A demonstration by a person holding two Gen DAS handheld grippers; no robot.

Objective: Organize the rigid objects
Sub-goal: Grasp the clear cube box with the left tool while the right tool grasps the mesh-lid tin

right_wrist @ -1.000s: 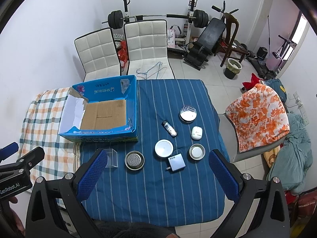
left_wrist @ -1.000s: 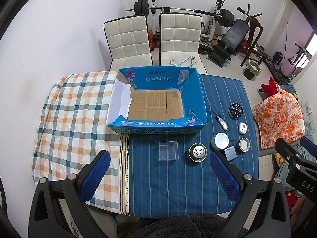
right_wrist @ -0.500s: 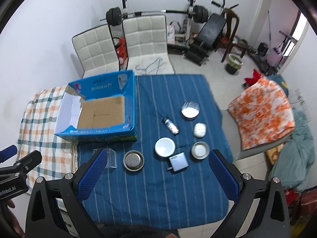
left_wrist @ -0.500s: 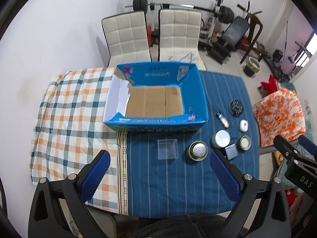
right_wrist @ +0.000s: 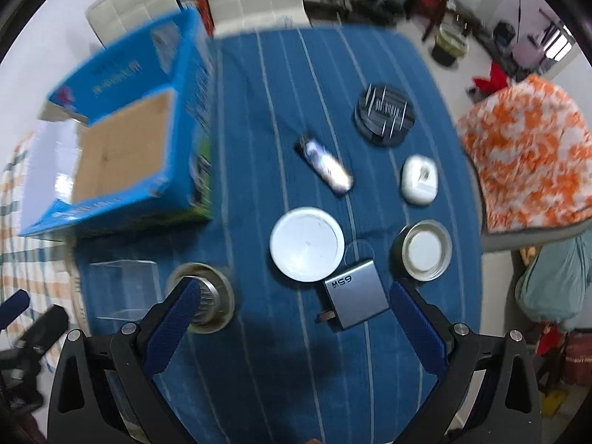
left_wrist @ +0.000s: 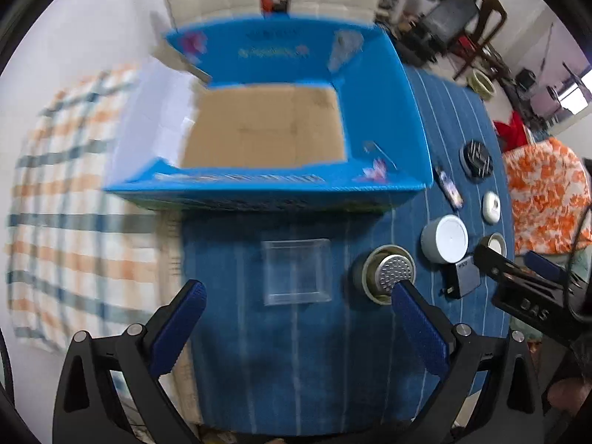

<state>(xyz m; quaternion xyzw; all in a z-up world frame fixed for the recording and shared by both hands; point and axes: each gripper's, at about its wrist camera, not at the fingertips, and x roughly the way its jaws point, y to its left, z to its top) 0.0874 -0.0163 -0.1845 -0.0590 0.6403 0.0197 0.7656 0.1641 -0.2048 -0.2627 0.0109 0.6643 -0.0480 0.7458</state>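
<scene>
Both cameras have been brought lower and closer to the desk (right_wrist: 259, 74) than half a second ago, motion blur now present. Left gripper (left_wrist: 296, 318) fingers are spread wide, empty, above the clear box (left_wrist: 296, 272), which sits just in front of the blue carton (left_wrist: 388, 111). Right gripper (right_wrist: 292, 318) fingers are likewise spread, empty, over the grey charger (right_wrist: 357, 298), right of the carton beside the white lid (right_wrist: 306, 248). The clear box is judged light, stiff, slippery, possibly brittle; opposite side walls should be pinched. It is seen as a transparent open cube. The charger is judged dense, rigid; flat faces are best taken.
</scene>
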